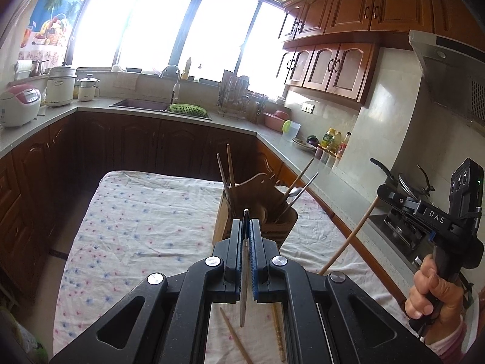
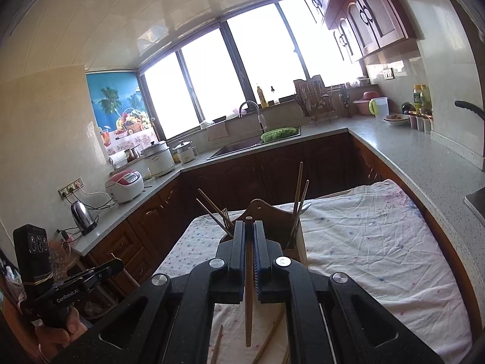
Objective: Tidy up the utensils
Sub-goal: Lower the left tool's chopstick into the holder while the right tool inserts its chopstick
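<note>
Tabletop [image 1: 145, 212] under its flowered cloth carries a wooden holder [image 1: 260, 212] already stocked with chopsticks and cutlery, while the left claw [image 1: 248, 227] pinches a slim metal utensil [image 1: 244, 273], the right claw [image 2: 249, 230] a wooden chopstick [image 2: 249, 303], and loose chopsticks [image 1: 233, 333] lie waiting.

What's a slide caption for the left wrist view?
Left gripper clamps a thin utensil before the wooden holder on the floral cloth.
</note>
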